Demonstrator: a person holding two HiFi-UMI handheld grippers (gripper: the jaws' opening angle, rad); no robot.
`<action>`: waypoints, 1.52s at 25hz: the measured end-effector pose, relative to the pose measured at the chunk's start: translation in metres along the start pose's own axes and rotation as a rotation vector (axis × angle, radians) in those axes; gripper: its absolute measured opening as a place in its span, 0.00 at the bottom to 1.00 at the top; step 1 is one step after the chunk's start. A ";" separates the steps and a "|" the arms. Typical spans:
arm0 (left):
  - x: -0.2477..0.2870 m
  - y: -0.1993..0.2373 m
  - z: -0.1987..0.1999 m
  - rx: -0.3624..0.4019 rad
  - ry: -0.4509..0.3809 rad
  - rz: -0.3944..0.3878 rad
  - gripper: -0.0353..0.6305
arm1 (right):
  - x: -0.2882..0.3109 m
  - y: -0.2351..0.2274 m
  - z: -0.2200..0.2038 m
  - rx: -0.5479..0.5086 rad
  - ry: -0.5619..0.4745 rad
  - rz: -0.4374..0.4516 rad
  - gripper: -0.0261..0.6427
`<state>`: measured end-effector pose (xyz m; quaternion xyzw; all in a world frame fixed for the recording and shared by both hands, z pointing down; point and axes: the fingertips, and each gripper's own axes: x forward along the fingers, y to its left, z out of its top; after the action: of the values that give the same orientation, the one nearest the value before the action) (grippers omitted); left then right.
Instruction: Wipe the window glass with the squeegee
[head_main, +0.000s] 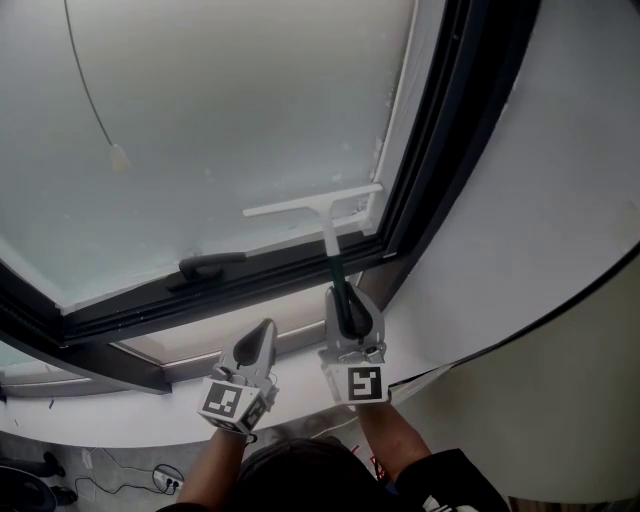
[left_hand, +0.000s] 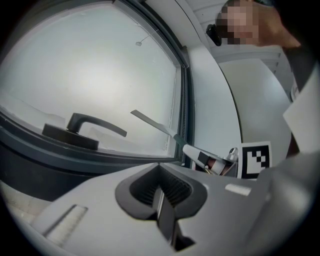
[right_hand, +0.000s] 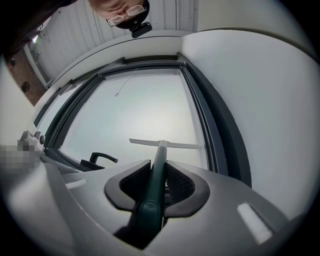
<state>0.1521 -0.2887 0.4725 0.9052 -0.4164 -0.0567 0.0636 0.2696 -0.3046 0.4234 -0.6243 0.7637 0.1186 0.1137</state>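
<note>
frosted window glass (head_main: 200, 120) fills the dark frame (head_main: 440, 150), with wide open pane up and to the left. the squeegee (head_main: 313, 207) sits at the pane's lower right corner, its blade end just beside the frame edge. the right gripper (head_main: 347, 297) is clamped on its green handle. the left gripper (head_main: 262, 332) is closed on nothing, below the window handle (head_main: 210, 265).

My right gripper (head_main: 347, 305) clamps the squeegee (head_main: 320, 205) handle, blade on the window glass (head_main: 230, 120) lower-right corner, left gripper (head_main: 260, 340) just beside.
</note>
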 end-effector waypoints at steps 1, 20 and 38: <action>0.000 0.000 -0.001 -0.001 -0.001 0.000 0.05 | -0.001 0.000 -0.001 -0.002 0.004 0.002 0.18; 0.002 -0.008 -0.022 -0.031 0.042 0.000 0.05 | -0.016 0.000 -0.030 -0.012 0.083 0.019 0.18; -0.008 -0.002 -0.047 -0.103 0.065 0.081 0.05 | -0.023 -0.001 -0.051 -0.024 0.133 0.052 0.18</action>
<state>0.1560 -0.2780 0.5187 0.8845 -0.4470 -0.0460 0.1256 0.2736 -0.2994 0.4787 -0.6119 0.7842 0.0888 0.0521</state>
